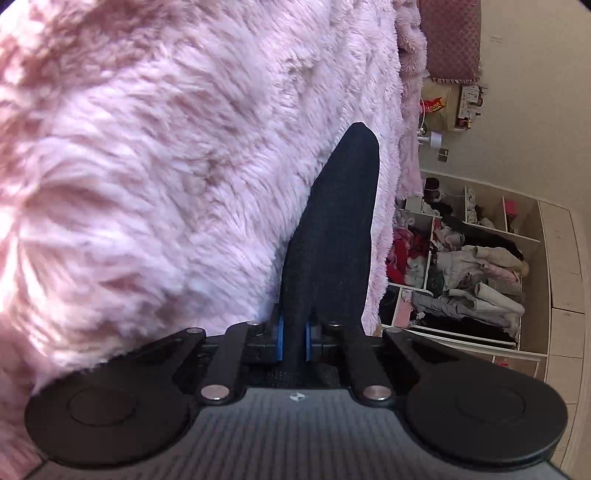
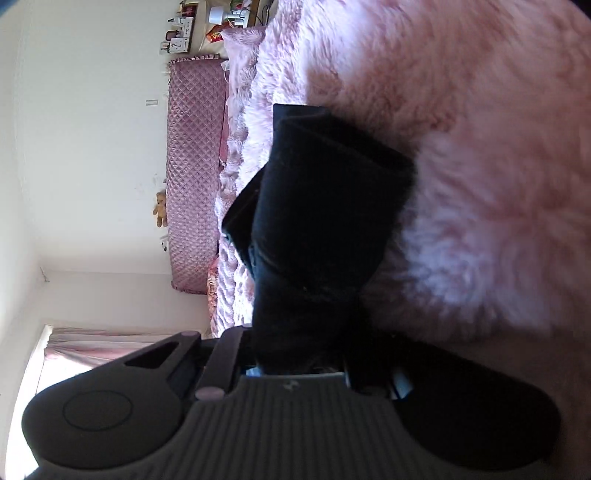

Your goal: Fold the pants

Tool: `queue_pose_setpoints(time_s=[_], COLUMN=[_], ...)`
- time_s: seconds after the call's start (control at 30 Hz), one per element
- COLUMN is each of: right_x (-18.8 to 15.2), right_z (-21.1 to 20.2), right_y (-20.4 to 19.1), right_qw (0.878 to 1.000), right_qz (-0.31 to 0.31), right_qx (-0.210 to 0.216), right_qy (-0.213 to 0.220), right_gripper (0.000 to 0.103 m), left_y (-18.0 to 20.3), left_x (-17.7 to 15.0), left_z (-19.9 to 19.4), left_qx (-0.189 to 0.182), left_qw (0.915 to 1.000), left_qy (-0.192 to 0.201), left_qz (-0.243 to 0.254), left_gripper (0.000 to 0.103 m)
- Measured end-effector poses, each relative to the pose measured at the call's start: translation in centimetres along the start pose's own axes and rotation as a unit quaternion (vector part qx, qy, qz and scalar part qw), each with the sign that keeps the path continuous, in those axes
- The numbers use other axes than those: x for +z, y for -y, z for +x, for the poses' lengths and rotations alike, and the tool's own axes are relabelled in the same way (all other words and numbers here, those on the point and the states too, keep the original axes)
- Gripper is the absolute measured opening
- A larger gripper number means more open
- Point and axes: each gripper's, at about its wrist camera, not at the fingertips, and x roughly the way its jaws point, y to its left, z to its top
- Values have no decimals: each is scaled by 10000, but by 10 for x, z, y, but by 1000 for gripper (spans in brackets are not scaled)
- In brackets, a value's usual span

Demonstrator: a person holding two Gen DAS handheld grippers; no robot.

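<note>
The pants are dark navy, almost black. In the left wrist view my left gripper [image 1: 294, 341] is shut on a narrow strip of the pants [image 1: 340, 229], which stretches away over the fluffy pink bedspread [image 1: 166, 166]. In the right wrist view my right gripper [image 2: 295, 363] is shut on a thicker, bunched and twisted part of the pants [image 2: 321, 206], which hides its fingertips. Both views are rolled sideways.
The pink bedspread [image 2: 480, 184] covers the bed. A quilted pink headboard [image 2: 195, 184] and a cluttered bedside shelf [image 2: 207, 22] stand at its far end. An open wardrobe stuffed with clothes [image 1: 469, 269] stands beside the bed. A curtained window [image 2: 92, 343] is bright.
</note>
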Motion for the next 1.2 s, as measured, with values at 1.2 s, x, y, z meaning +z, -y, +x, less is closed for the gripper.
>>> queue_pose_setpoints(time_s=[1.2], right_x=[-32], right_z=[-219], right_y=[-59], right_qw=[9370], right_qz=[-1978], right_qx=[-2543], right_qy=[1354], right_gripper=[44], left_y=[-28], left_x=[-105], left_z=[-12], left_qx=[-109], left_qw=[9985], left_qy=[357], left_qz=[397], left_gripper=[46])
